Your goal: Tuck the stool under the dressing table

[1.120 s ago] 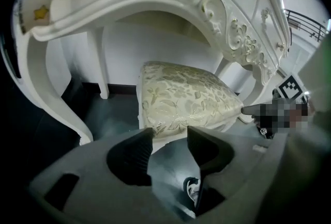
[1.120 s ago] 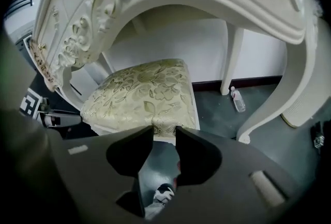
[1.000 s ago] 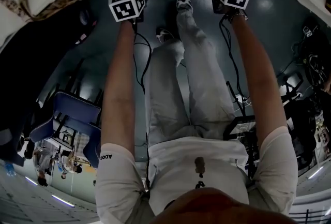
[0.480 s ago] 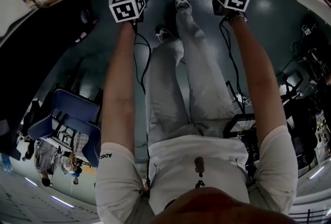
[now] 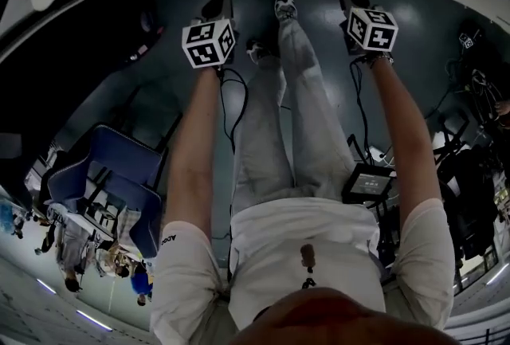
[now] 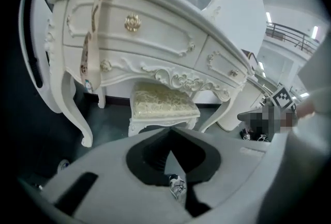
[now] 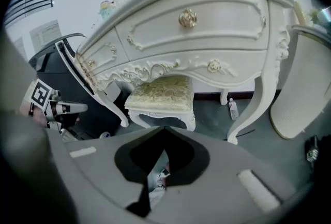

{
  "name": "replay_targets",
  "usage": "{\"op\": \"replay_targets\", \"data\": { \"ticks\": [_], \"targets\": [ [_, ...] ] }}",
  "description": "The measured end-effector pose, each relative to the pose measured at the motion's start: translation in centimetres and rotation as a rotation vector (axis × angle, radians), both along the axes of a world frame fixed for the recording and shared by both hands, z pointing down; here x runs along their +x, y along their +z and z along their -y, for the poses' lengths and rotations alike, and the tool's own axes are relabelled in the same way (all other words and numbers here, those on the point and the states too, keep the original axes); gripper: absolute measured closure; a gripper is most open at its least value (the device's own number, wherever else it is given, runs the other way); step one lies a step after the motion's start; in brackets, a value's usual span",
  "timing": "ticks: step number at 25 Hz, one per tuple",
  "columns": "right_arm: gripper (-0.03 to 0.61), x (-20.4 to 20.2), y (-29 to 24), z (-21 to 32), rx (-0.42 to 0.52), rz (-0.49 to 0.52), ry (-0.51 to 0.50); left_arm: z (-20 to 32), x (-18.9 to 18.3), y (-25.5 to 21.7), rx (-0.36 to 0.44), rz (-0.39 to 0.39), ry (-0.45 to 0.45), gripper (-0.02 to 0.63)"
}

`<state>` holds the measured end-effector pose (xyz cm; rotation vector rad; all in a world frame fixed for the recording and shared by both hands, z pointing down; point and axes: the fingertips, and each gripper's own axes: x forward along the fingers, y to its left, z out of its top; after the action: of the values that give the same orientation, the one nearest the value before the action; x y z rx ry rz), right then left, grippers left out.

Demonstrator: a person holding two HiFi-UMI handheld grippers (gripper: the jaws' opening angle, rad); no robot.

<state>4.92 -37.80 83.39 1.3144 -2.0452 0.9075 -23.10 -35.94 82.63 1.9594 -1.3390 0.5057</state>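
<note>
Left gripper [image 6: 169, 132] and right gripper [image 7: 164, 134]: jaws just closed, nothing between them. Stool [image 6: 163, 103] sits under dressing table [image 6: 155, 36], between its front legs. Looks done, so back off straight, clear of the legs.

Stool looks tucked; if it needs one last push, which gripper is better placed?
Left, marginally. Both the left gripper and right gripper are shut, empty and clear of the cream-cushioned white stool under the white carved dressing table; head view shows the left one nearer its middle.
</note>
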Motion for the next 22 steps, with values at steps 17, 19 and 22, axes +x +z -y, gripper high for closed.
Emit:
{"op": "replay_targets", "data": {
  "ticks": [17,19,22],
  "targets": [
    [0.572,10.1,-36.0,-9.2,0.368,0.131,0.058,-9.0,-2.0,-35.9,0.382,-0.031,-0.03,0.606],
    [0.572,10.4,-40.2,-10.2,0.41,0.144,0.071,-9.9,-2.8,-39.6,0.425,-0.043,-0.043,0.606],
    [0.572,10.6,-46.4,-11.5,0.472,0.133,0.055,-10.7,-2.9,-45.2,0.509,-0.044,-0.009,0.606]
  ]
}}
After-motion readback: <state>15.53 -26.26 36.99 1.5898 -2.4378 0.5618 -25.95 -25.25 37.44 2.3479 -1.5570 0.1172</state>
